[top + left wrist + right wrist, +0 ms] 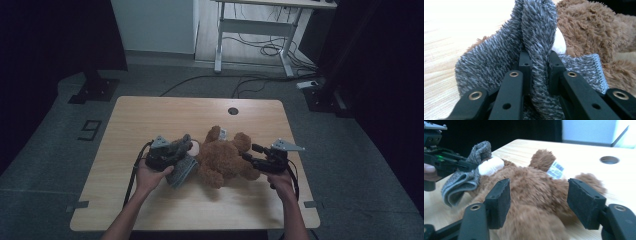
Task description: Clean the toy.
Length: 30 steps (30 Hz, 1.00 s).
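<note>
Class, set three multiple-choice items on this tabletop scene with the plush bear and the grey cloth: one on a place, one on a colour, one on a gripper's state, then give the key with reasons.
1. Where does the teddy bear lie?
A. on the wooden table
B. on the floor
C. on a shelf

2. What colour is the fuzzy cloth beside the bear?
A. red
B. grey
C. yellow

3. How does the left gripper stand?
A. wide open over bare wood
B. lying flat on the floor
C. shut on a fold of the cloth

Key: 1 A, the bear rests mid-table in the high view. 2 B, its pile is speckled grey. 3 C, both pads pinch the fold in the left gripper view.
</note>
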Available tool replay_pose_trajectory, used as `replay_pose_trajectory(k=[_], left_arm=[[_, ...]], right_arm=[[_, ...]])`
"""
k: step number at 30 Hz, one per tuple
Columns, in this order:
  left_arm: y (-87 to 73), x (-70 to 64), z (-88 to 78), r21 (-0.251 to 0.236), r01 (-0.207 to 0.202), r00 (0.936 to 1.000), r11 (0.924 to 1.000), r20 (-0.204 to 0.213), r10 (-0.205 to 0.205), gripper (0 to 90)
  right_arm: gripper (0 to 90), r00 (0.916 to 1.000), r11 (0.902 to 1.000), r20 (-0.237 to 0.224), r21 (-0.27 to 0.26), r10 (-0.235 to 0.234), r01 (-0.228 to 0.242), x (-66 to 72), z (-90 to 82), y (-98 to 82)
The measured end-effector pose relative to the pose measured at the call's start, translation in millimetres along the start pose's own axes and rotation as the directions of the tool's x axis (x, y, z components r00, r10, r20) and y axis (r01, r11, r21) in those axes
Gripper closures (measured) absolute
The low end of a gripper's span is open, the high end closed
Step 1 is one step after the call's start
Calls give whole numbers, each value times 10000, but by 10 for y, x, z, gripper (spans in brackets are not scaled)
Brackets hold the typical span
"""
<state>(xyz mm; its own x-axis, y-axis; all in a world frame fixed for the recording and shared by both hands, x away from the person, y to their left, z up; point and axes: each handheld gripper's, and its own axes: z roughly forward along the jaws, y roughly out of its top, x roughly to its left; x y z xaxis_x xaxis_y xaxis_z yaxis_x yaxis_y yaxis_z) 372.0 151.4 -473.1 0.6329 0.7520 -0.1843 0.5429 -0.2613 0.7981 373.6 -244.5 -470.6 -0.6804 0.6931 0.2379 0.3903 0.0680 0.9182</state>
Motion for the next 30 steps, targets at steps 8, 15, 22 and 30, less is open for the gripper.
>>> replay_pose_trajectory(k=[8,15,22,30], left_arm=[[-62,-17,-37,-27,61,9998,10000,198,-61,772],[-176,-39,-87,-70,243,9977,9997,634,-238,770],[-225,-69,-98,-237,347,9974,9991,639,-331,770],[33,23,99,-597,510,9986,9969,135,-502,775]], right_arm=[[185,9965,9792,-682,2000,484,-338,64,446,-222],[259,9952,9707,-883,2396,411,-189,156,556,-501],[470,9985,9825,-291,1792,-466,511,256,514,-606],[521,9920,9888,991,1340,-787,651,134,707,-481]])
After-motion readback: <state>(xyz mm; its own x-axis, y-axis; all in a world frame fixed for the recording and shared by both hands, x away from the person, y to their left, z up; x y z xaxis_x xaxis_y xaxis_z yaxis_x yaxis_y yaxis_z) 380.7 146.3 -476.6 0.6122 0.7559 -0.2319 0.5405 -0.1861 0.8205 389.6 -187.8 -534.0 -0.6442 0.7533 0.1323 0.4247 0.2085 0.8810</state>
